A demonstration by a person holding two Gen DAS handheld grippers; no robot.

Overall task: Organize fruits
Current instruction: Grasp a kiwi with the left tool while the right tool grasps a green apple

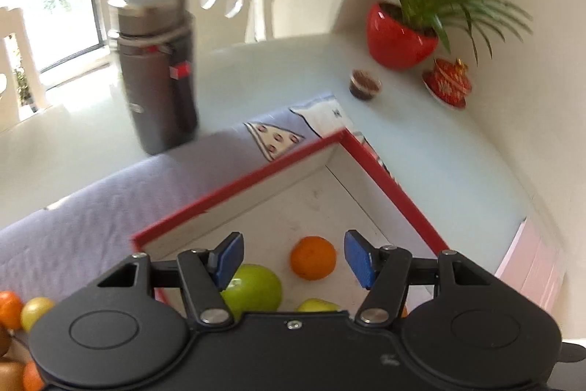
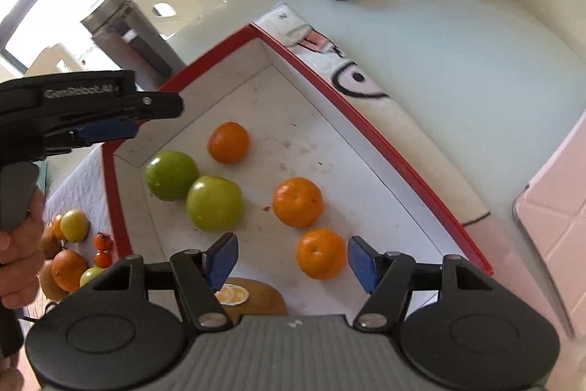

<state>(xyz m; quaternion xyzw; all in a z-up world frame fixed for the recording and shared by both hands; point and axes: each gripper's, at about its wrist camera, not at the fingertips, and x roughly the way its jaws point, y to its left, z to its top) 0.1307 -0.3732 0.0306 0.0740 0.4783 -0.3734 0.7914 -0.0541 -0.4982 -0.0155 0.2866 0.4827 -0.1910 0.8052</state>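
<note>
- The right hand-held gripper (image 2: 289,261) stands with its blue pads apart and nothing between them, low in the right wrist view; the left hand-held gripper (image 1: 293,259) is likewise parted and empty, above the tray's near corner
- Just ahead of the right pads lies a mandarin (image 2: 321,253); light, round and smooth, likely to roll, its skin soft enough to bruise; best pinched gently across its widest middle
- Two more mandarins (image 2: 297,202) (image 2: 228,142) and two green apples (image 2: 214,203) (image 2: 170,175) lie on the floor of the red-rimmed tray (image 2: 370,123) at frame centre; the apples look firmer, heavier, glossy and slippery, and touch each other
- A brown kiwi with a sticker (image 2: 252,299) sits under the pads
- More fruit in a loose pile (image 2: 71,244) waits at lower left, outside the tray on the cloth-covered surface (image 2: 439,35)
</note>
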